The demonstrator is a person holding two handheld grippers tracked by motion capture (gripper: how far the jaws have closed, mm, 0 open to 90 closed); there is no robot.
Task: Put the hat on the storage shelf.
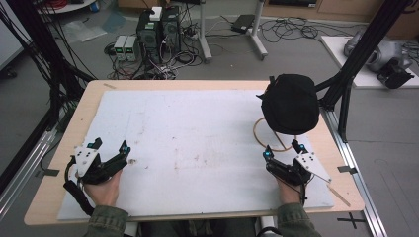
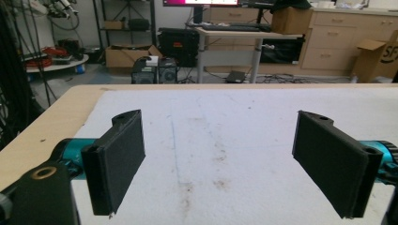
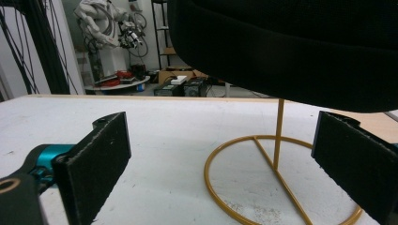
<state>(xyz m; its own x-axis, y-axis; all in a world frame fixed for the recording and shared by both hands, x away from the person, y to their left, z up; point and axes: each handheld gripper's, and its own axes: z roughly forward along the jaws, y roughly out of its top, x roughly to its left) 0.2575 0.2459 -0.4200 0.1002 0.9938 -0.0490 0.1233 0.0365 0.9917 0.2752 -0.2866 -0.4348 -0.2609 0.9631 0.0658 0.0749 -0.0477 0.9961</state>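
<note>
Your left hand-held gripper (image 1: 110,146) rests low on the white mat (image 1: 197,143) that covers the counter (image 1: 84,106), near the edge closest to you. Its jaws are spread wide apart and hold nothing; in the left gripper view the two black pads (image 2: 117,159) frame a bare, lightly stained stretch of mat straight ahead.

Your right hand-held gripper (image 1: 282,149) also sits low on the mat, with its jaws spread wide and empty. Directly ahead of it, close by, stands a gold wire stand (image 1: 269,143) with a round ring base and a thin upright post. A black hat (image 1: 290,103) sits on top of that stand, above and just beyond the right gripper's tips. In the right gripper view the hat (image 3: 291,47) hangs overhead, the post (image 3: 279,133) rises between the two jaws, and the ring base (image 3: 244,187) lies on the mat just in front of them. The gripper does not touch the stand or the hat.

The two grippers are well apart from each other
</note>
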